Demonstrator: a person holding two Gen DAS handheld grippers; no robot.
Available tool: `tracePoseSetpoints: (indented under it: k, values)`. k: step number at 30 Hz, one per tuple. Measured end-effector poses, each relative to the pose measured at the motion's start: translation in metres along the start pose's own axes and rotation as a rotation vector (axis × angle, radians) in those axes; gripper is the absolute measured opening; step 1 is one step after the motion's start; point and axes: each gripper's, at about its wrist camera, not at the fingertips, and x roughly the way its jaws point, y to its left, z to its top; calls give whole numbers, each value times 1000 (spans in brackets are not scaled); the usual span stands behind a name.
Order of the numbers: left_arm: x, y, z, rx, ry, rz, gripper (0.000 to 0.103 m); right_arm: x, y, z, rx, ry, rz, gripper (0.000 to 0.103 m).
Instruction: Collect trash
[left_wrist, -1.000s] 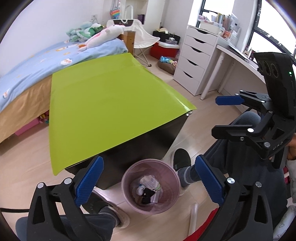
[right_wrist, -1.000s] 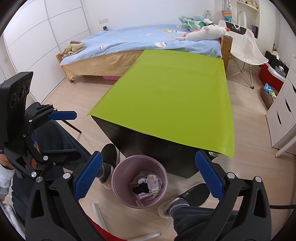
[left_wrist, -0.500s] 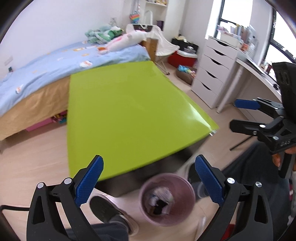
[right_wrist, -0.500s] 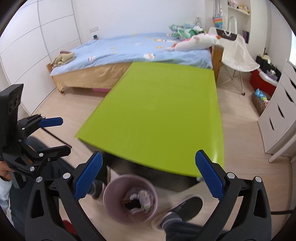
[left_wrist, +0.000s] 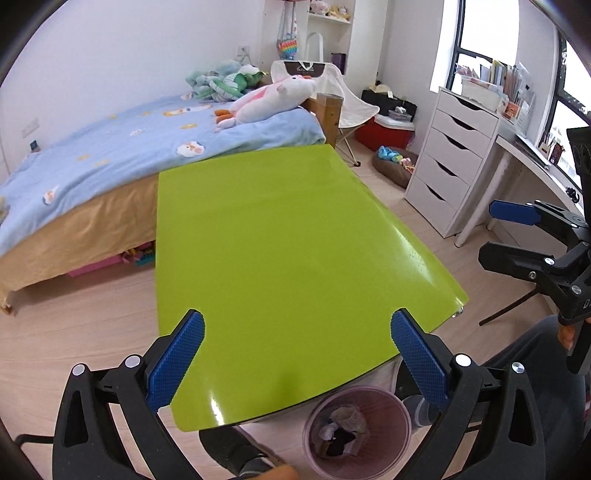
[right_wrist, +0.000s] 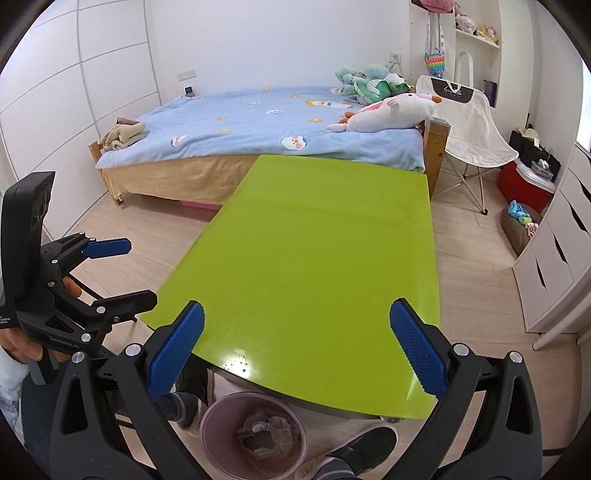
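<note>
A pink bin (left_wrist: 357, 428) with crumpled trash inside stands on the floor below the near edge of the lime-green table (left_wrist: 280, 258); it also shows in the right wrist view (right_wrist: 255, 432). My left gripper (left_wrist: 297, 360) is open and empty above the table's near edge. My right gripper (right_wrist: 295, 349) is open and empty, also above the near edge. Each gripper shows in the other's view, the right one (left_wrist: 517, 236) at the far right, the left one (right_wrist: 110, 273) at the far left. The green tabletop (right_wrist: 314, 273) is bare.
A bed with a blue cover (right_wrist: 258, 125) and plush toys lies behind the table. A white drawer unit (left_wrist: 454, 162) and a desk stand to the right. A folding chair (right_wrist: 469, 125) is by the bed. My shoes (right_wrist: 354, 450) flank the bin.
Both grippers have risen and tilted up from looking down at the bin to facing over the table. The bin has slid to the bottom of both views. Both stay open and empty.
</note>
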Motion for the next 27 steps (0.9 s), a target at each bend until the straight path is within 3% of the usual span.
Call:
tracePoseSetpoints:
  k: [15,27]
  values:
    - [-7,3,7,-30,-42,-57,97,14,-3,1,3,30,-17,99]
    - [-6,2,6,-25,-39,-58,97,15,-3,1,3,31,-18,99]
